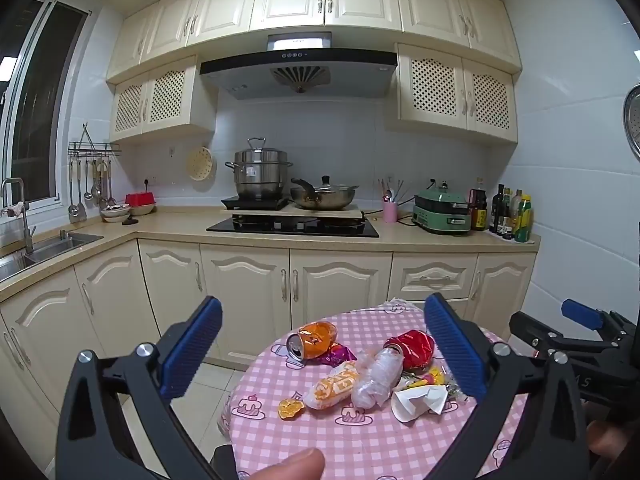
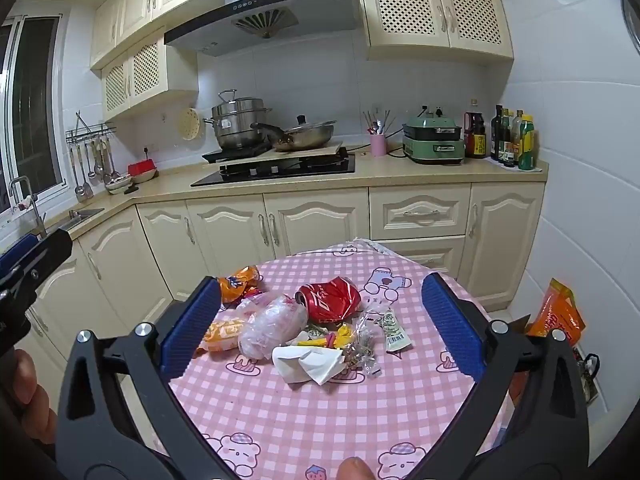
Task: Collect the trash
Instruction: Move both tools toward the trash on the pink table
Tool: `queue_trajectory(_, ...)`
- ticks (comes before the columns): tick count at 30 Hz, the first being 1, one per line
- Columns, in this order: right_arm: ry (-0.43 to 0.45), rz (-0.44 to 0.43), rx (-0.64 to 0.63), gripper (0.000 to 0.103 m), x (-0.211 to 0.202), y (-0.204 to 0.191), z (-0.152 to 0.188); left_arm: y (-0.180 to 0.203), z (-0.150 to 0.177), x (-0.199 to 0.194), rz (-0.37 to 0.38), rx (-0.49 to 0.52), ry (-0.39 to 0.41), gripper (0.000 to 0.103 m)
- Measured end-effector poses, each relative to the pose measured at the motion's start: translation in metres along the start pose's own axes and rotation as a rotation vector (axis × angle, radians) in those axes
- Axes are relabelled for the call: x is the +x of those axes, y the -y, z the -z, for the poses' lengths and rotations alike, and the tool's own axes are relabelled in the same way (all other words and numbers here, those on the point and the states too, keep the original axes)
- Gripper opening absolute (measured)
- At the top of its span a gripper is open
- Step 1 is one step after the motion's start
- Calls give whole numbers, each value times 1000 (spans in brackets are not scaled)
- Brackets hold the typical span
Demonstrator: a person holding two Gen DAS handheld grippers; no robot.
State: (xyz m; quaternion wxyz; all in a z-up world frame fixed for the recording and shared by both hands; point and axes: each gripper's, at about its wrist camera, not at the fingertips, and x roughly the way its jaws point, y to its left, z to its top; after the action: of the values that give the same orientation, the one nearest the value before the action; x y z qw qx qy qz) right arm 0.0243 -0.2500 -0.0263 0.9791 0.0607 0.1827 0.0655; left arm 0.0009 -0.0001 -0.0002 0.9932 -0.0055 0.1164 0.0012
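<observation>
A pile of trash lies on a round table with a pink checked cloth (image 2: 320, 420). It holds a crushed red can (image 2: 330, 299), a crushed orange can (image 1: 314, 339), a crumpled clear plastic bag (image 2: 272, 326), an orange-and-white wrapper (image 1: 334, 385), a crumpled white tissue (image 2: 308, 363), a green-white sachet (image 2: 394, 330) and small sweet wrappers (image 2: 330, 338). My left gripper (image 1: 320, 344) is open and empty, held above the near edge of the table, short of the pile. My right gripper (image 2: 320, 320) is open and empty, also above the table with the pile between its fingers' line of sight.
Cream kitchen cabinets (image 1: 248, 280) stand behind the table. The counter carries a hob with pots (image 1: 292, 200), a green cooker (image 1: 442, 212) and bottles (image 1: 512, 214). A sink (image 1: 48, 246) is at the left. An orange bag (image 2: 558, 314) lies on the floor at the right.
</observation>
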Motion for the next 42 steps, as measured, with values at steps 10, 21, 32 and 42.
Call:
queue_trajectory(10, -4, 13, -9, 98, -1, 2, -5, -1, 0, -2, 0, -8, 10, 99)
queue_trajectory(21, -4, 19, -14, 98, 1, 4, -6, -7, 9, 12, 0, -7, 2, 99)
queue_trajectory(32, -27, 19, -16, 98, 11, 5, -4, -6, 8, 22, -1, -6, -23, 99)
queue_trajectory(42, -77, 47, -7, 98, 29, 29, 0, -13, 28, 51, -5, 1, -84, 99)
